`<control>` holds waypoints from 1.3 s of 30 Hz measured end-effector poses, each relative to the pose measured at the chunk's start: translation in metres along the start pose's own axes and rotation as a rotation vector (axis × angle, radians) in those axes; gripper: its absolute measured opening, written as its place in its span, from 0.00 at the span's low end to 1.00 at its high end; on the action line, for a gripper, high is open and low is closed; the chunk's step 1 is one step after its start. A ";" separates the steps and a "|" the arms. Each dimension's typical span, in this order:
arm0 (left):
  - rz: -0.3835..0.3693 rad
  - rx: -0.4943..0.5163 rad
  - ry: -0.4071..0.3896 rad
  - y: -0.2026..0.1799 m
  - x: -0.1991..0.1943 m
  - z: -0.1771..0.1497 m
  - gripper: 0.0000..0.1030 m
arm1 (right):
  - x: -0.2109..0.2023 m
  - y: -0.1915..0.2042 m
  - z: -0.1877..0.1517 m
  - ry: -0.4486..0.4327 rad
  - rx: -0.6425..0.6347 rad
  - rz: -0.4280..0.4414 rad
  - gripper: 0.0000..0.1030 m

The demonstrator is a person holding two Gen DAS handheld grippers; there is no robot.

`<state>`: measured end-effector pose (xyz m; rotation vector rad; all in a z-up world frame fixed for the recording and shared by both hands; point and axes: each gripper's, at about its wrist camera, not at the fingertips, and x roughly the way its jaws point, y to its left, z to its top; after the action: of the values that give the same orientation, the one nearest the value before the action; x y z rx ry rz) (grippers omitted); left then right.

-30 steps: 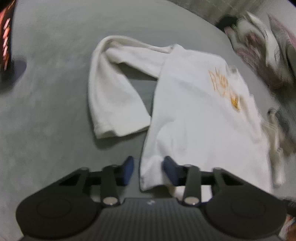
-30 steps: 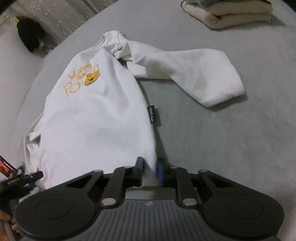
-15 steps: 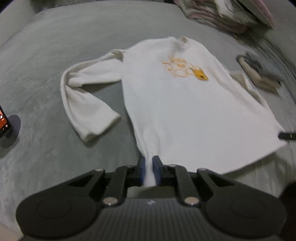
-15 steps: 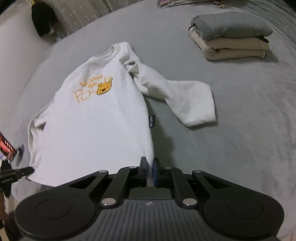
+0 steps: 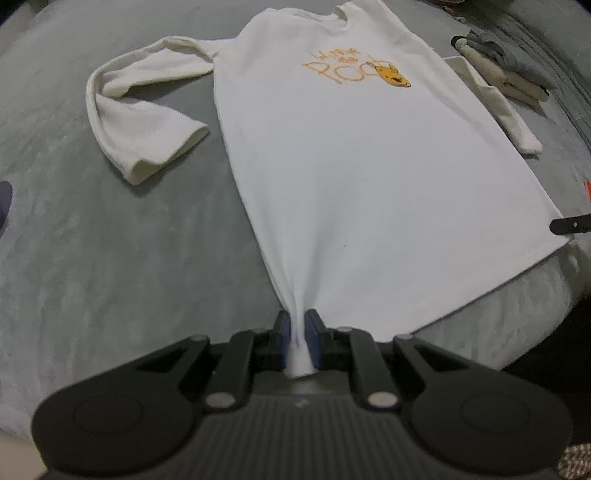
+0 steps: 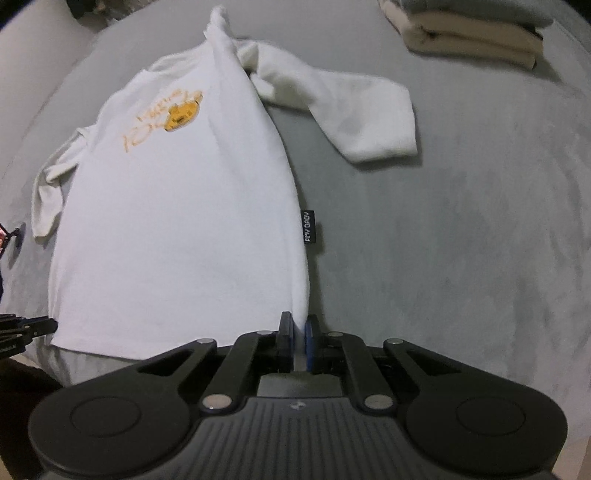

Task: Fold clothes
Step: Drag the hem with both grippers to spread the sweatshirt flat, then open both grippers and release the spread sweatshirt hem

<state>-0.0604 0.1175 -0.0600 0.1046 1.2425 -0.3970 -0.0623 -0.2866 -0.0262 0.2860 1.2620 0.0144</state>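
Looks like the spread-out step: the white long-sleeve shirt lies front-up on the grey bed cover, collar far, hem near. Left gripper is pinched tight on the near-left hem corner, right gripper likewise clamped on the near-right one. Next I'd guess: lay the hem flat, then fold in the sleeves, which sit bent outward.

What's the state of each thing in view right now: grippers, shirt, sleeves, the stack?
left gripper: jaws shut on shirt hem corner
right gripper: jaws shut on the other hem corner
white shirt: print side up, spread flat, unfolded
left sleeve: bent back on itself
folded clothes stack: folded, apart from shirt
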 end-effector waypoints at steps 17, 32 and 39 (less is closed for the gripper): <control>-0.097 -0.189 -0.046 0.057 -0.024 0.030 0.47 | -0.016 -0.004 0.015 -0.016 -0.004 0.047 0.28; -0.152 -0.477 -0.267 0.114 -0.008 0.119 0.52 | 0.001 0.043 0.088 -0.114 0.011 0.145 0.32; -0.156 -0.556 -0.291 0.132 0.020 0.168 0.56 | 0.024 0.074 0.131 -0.129 -0.016 0.205 0.33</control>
<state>0.1421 0.1868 -0.0416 -0.5109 1.0348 -0.1796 0.0793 -0.2382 0.0032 0.3958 1.0995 0.1792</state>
